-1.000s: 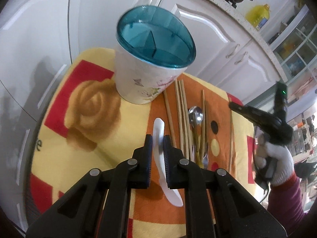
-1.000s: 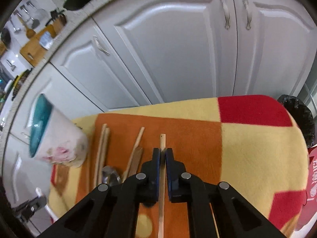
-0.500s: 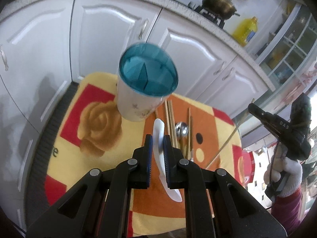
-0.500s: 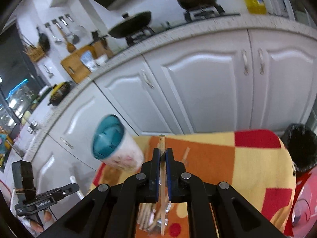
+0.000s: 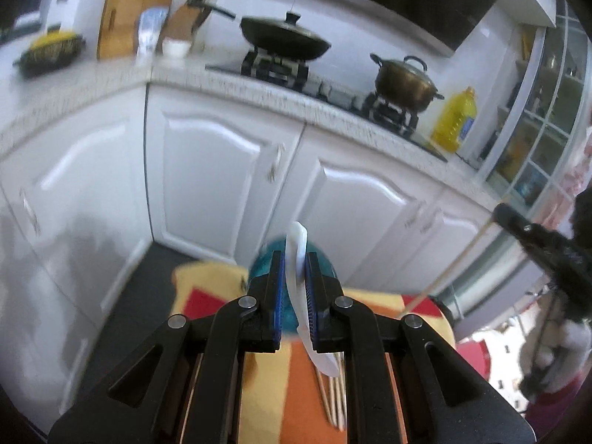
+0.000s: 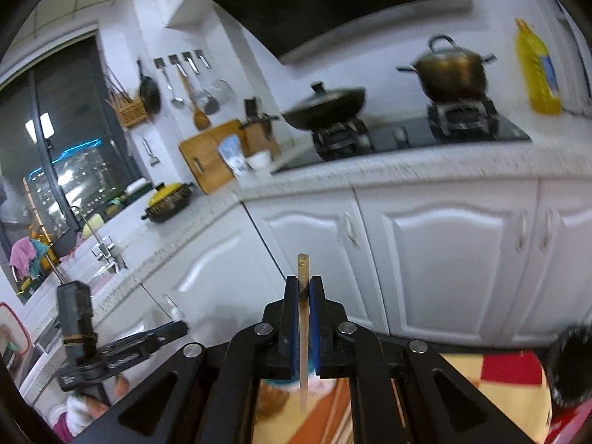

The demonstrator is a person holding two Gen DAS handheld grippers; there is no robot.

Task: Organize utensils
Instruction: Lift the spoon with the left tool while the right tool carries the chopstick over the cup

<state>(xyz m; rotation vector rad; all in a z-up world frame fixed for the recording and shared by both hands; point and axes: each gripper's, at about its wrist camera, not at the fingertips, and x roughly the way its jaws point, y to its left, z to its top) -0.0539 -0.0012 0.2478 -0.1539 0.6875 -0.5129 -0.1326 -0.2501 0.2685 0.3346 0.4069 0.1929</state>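
My left gripper [image 5: 295, 259] is shut on a white plastic spoon [image 5: 298, 244], held upright high above the table. The teal-rimmed utensil cup [image 5: 264, 259] sits below, mostly hidden behind the jaws. My right gripper [image 6: 303, 283] is shut on a single wooden chopstick [image 6: 303, 270], also lifted and standing upright. In the left wrist view the right gripper [image 5: 532, 233] shows at the right with the chopstick [image 5: 455, 262] hanging down from it. Several chopsticks [image 5: 333, 399] still lie on the orange and yellow cloth [image 5: 270, 399].
White cabinet doors [image 5: 214, 177] stand behind the table. The counter above holds a black wok [image 5: 285, 39], a brass pot [image 5: 405, 77] and a yellow oil bottle [image 5: 455, 118]. The left gripper [image 6: 122, 347] shows at lower left in the right wrist view.
Both grippers have lifted their utensils off the cloth and tilted up, so the views now face the counter. The cup has dropped low in both views.
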